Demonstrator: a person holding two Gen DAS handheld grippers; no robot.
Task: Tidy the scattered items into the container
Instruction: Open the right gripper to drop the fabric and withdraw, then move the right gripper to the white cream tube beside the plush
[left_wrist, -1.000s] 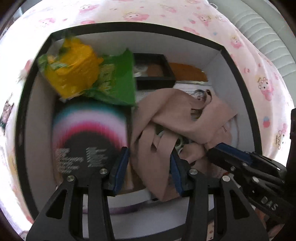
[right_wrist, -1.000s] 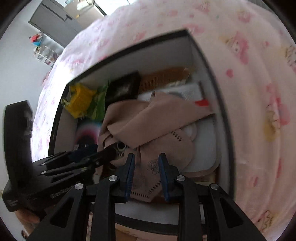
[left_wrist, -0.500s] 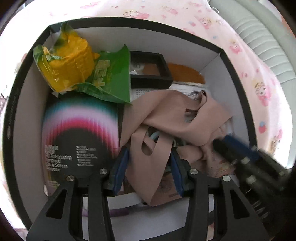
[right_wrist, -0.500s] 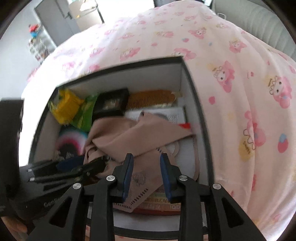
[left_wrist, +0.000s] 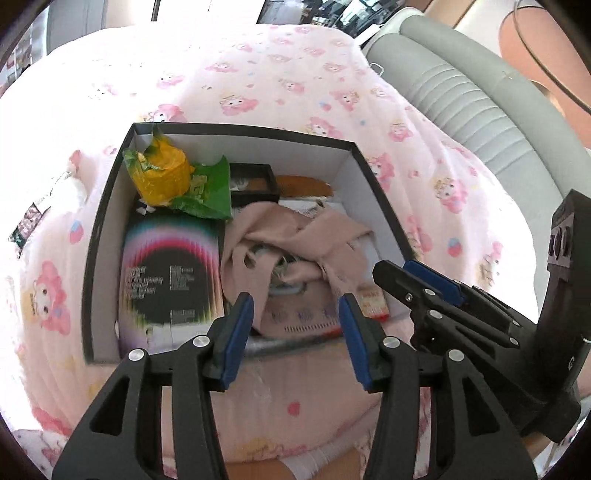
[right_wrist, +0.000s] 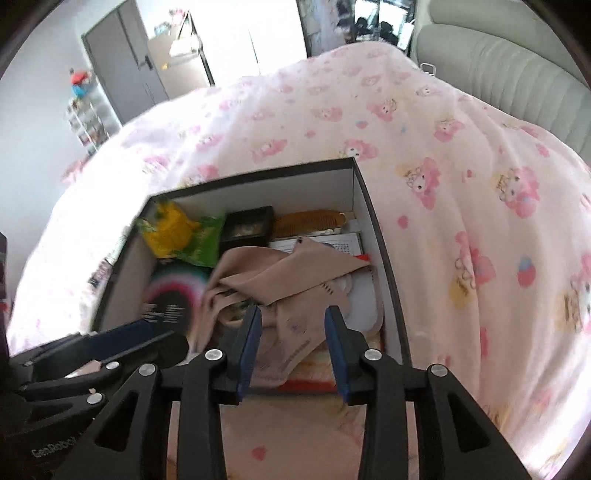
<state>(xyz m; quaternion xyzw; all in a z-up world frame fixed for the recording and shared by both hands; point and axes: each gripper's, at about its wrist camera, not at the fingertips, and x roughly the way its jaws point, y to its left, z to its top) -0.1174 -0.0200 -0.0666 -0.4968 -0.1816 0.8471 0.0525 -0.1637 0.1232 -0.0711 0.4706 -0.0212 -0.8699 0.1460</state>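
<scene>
Both grippers, left (left_wrist: 295, 314) & right (right_wrist: 291, 328), hover w/ fingers opening, nothing between, above crumpled beige cloth (left_wrist: 295, 236) in black-rimmed white box (left_wrist: 373, 184).

Only one word came through: "GenRobot" in pale letters on the black body of the left gripper (right_wrist: 55, 452), down at seven o'clock in the right wrist view. The dark card (left_wrist: 166, 273) with the rainbow arc, lying in the box (left_wrist: 107, 206) at nine o'clock from the beige cloth (left_wrist: 295, 243), carried columns of white print, too blurred to read. The green packet (left_wrist: 207, 188) bore yellow characters, also unreadable.
</scene>
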